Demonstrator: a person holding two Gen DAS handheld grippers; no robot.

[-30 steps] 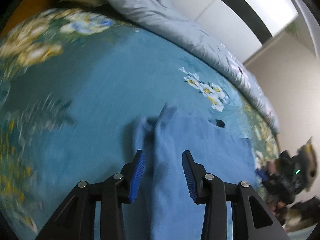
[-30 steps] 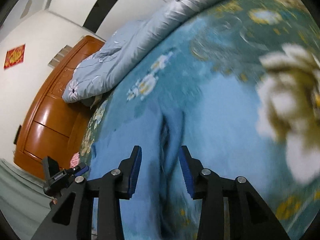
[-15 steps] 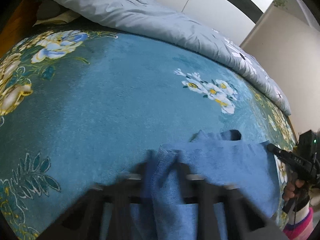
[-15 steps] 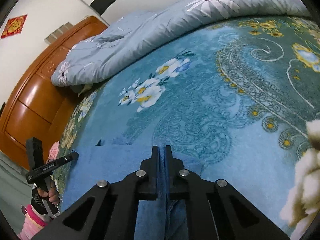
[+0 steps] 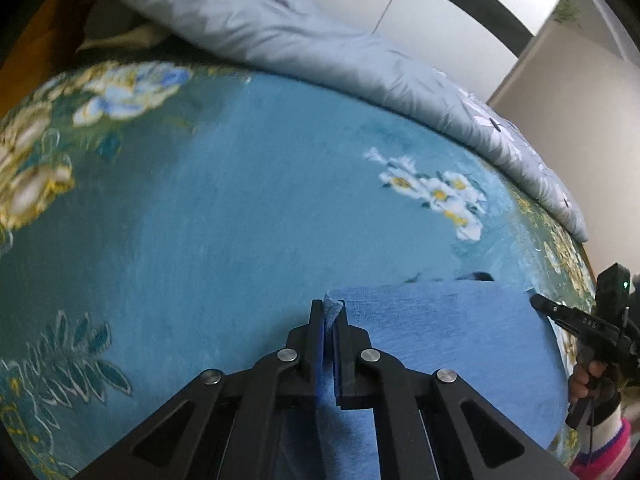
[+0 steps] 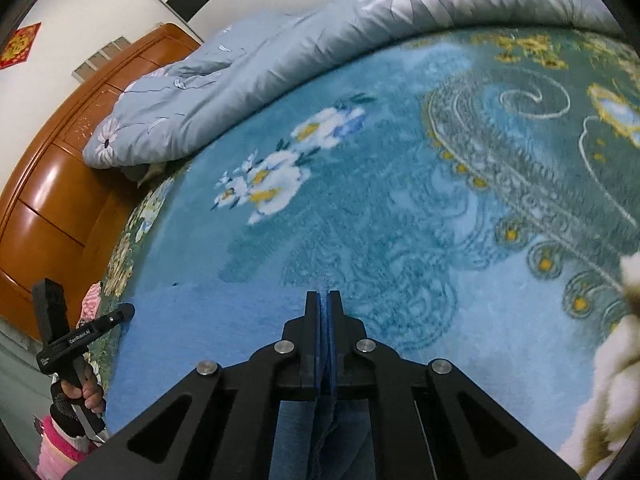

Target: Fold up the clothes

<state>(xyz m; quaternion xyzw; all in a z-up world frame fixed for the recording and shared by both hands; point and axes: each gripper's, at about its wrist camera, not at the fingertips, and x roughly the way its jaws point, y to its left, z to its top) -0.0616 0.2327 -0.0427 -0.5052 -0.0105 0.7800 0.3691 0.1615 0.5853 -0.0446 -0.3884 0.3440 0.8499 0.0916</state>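
Fabric is pinched in both tongs at once, which suits a fold that needs one edge carried evenly. Starting on the left, the left tongs [image 5: 329, 312] are clenching a corner of the blue garment [image 5: 452, 344]; a small tuft of cloth is poking out just past their tips, and more of it is hanging down between the arms below. From there the garment is stretching flat to the right of these tongs, lying on the floral blanket [image 5: 224, 216] and reaching the other tool at the frame's right edge. Holding the corner rather than the middle is probably letting the person keep the edge taut and straight.

Further right, the right tongs [image 6: 323, 300] are also clamping blue cloth, their pads pressed nearly together with a thin layer between them and folds drooping beneath. In this view the garment is spreading to the left of the tips, toward the left tool held at the frame's edge.

Beyond both pairs of tips, a grey quilt [image 6: 248, 80] is lying bunched along the far side of the bed.

Counting: two tongs, one blue garment, one blanket, one quilt.
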